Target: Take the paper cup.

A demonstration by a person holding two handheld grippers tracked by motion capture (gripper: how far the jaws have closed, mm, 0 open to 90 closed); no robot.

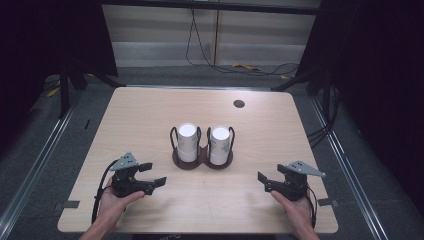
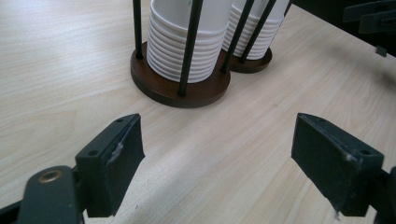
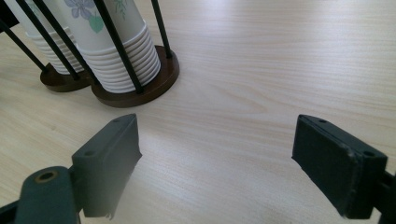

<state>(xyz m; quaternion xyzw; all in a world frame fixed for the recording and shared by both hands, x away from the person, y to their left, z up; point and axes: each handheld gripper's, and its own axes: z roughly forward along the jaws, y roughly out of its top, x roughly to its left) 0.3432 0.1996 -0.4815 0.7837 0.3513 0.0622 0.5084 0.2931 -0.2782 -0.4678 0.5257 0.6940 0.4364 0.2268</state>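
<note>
A: Report the state of the near edge of the tabletop (image 1: 150, 115).

B: The left tool (image 1: 151, 175) rests in the person's left hand (image 1: 112, 205) at the near left of the tabletop. Its jaws stand released, with bare wood between them. The right tool (image 1: 264, 181) rests in the right hand (image 1: 295, 207) at the near right, jaws likewise released and holding nothing. Both tools point inward, toward the centre of the tabletop.

A: Locate the work items.

B: The cup holder (image 1: 202, 159), a double dark-brown base with black upright rods, stands at the centre of the tabletop, well apart from both tools. The left stack of paper cups (image 1: 187, 142) sits upside down in its left ring. The right stack of paper cups (image 1: 220, 145) sits upside down in its right ring and carries a printed flower pattern (image 3: 88, 14).

A: Anything beyond the holder?

B: A round dark cable port (image 1: 239, 104) lies near the far right edge. Behind the tabletop, loose cables (image 1: 240, 67) run across the floor.
</note>
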